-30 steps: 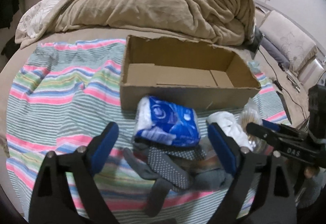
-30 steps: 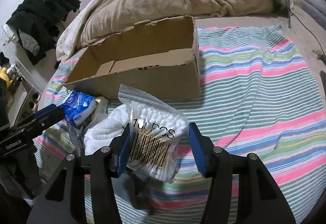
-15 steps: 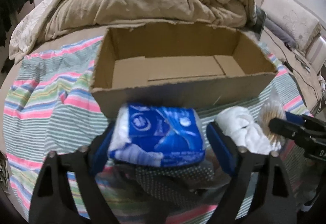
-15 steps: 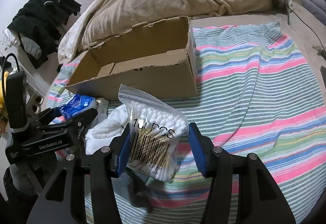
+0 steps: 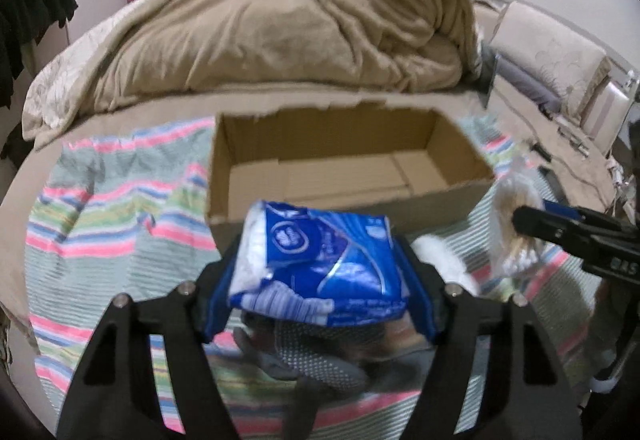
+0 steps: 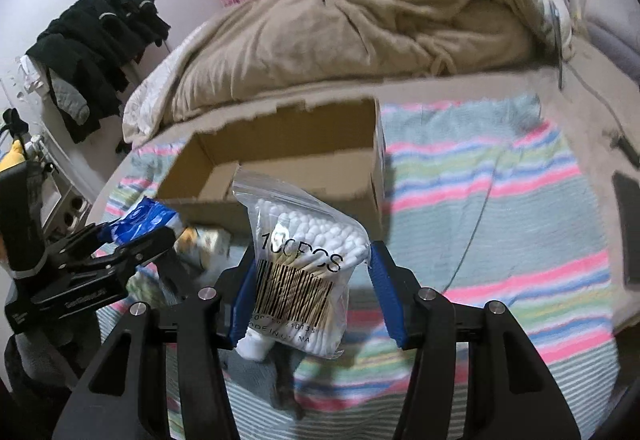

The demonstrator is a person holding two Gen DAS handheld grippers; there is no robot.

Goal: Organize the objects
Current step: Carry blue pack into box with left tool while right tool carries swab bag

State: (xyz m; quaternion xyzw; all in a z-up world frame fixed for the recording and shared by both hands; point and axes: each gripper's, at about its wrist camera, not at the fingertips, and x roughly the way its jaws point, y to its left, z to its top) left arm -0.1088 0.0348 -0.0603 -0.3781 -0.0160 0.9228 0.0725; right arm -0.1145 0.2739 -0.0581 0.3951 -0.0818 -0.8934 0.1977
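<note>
Left gripper (image 5: 320, 282): jaws just closed, pinching blue plastic tissue pack (image 5: 320, 268). Right gripper (image 6: 310, 292): pinching clear zip bag of cotton swabs (image 6: 304, 260), barcode legible in right view only.

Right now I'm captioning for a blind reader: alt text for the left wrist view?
The left gripper clamps a blue tissue pack lifted before an empty cardboard box on a striped sheet. Grey socks lie beneath, a rumpled tan blanket behind.

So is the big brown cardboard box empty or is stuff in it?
Empty. The open brown cardboard box shows only its bare bottom flaps; the blue tissue pack is outside it, in front.
</note>
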